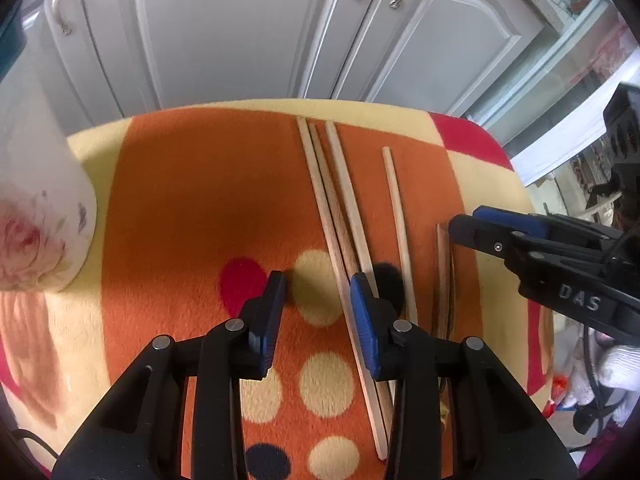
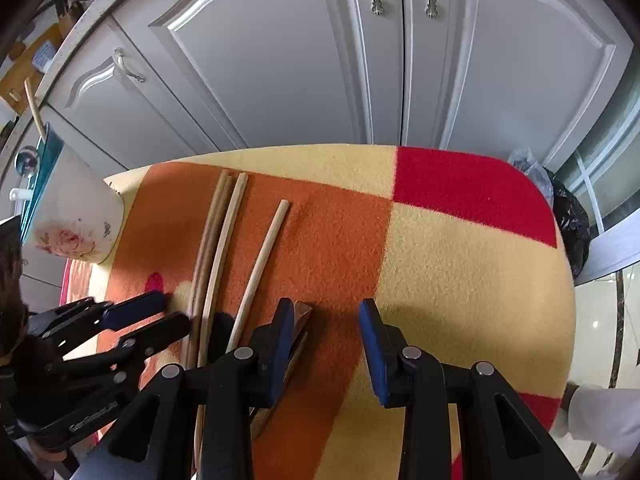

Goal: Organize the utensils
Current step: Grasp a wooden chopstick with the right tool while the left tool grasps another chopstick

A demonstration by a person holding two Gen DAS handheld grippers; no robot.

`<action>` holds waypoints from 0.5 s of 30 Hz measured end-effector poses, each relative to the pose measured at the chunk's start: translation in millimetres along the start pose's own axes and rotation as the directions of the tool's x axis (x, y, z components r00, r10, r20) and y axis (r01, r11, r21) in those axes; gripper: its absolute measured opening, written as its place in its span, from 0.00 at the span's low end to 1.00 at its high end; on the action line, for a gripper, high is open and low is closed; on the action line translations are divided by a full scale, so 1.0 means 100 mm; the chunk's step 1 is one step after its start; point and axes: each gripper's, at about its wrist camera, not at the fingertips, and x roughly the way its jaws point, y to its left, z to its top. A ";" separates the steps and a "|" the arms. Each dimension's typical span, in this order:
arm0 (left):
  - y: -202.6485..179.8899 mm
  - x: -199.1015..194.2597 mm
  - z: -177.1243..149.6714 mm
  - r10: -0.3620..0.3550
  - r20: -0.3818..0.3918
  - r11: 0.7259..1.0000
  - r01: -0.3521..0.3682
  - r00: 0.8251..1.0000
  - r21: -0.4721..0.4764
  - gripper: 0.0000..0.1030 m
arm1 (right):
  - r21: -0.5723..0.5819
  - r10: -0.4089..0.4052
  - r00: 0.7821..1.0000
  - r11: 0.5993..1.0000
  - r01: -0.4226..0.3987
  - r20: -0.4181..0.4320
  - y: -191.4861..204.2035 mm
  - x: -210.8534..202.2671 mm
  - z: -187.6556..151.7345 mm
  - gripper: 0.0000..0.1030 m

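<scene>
A: Status on the left gripper (image 1: 318,314)?

B: Jaws spread wide, nothing between them. It hovers low over the blanket (image 1: 192,208), above the near ends of the chopsticks. Its right pad (image 1: 364,324) sits over the bundle.

A: Which bundle?

B: Three light wooden chopsticks (image 1: 334,216) lying side by side, touching, running away from the camera toward the cabinet doors (image 1: 240,32). A fourth chopstick (image 1: 398,224) lies alone just to their right, roughly parallel, not touching them.

A: Right gripper (image 2: 326,354)?

B: Also open, empty. A darker wooden pair (image 2: 298,326) lies just beside its left finger (image 2: 280,344), partly hidden under it; cannot tell if they touch. In the left wrist view that pair (image 1: 442,276) sits right of the lone chopstick.

A: Container?

B: White cup with a rose print (image 2: 78,224) at the far left of the blanket, well apart from the chopsticks. Nothing visible inside it from either view.
</scene>
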 end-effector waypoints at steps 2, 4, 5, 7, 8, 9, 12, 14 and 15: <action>0.02 0.02 0.05 0.005 -0.002 1.000 -0.005 1.000 -0.004 0.29 | 0.006 0.010 1.000 1.000 -0.010 0.007 0.03 -0.02 0.01 0.34; 0.02 0.04 0.09 0.024 0.002 1.000 -0.024 1.000 0.011 0.29 | 0.009 0.020 1.000 1.000 -0.020 0.014 0.03 -0.02 0.04 0.36; 0.01 0.05 0.11 0.032 0.005 0.999 -0.032 0.999 0.019 0.29 | 0.006 0.022 1.000 1.000 -0.023 0.015 0.06 -0.02 0.06 0.36; -0.01 0.07 0.13 0.044 -0.001 0.999 -0.044 0.999 0.029 0.29 | -0.007 0.027 0.999 1.000 -0.026 0.018 0.12 -0.03 0.08 0.36; -0.05 0.08 0.13 0.055 0.000 0.998 -0.055 0.999 0.041 0.29 | -0.011 0.028 0.999 1.000 -0.028 0.019 0.15 -0.03 0.11 0.36; -0.09 0.09 0.12 0.070 -0.004 0.995 -0.069 0.998 0.068 0.29 | -0.014 0.032 0.999 0.999 -0.032 0.020 0.17 -0.03 0.12 0.36; -0.06 0.07 0.10 0.066 0.019 0.995 -0.067 0.998 0.072 0.26 | -0.012 0.023 1.000 1.000 -0.023 0.012 0.20 0.01 0.14 0.36; 0.03 0.03 0.09 0.027 0.019 0.999 -0.028 0.999 0.034 0.15 | -0.004 0.022 1.000 1.000 -0.022 0.008 0.18 0.00 0.12 0.36; 0.06 0.00 0.08 0.012 0.018 1.000 -0.012 1.000 0.021 0.08 | -0.001 0.028 1.000 1.000 -0.028 0.009 0.16 -0.02 0.11 0.37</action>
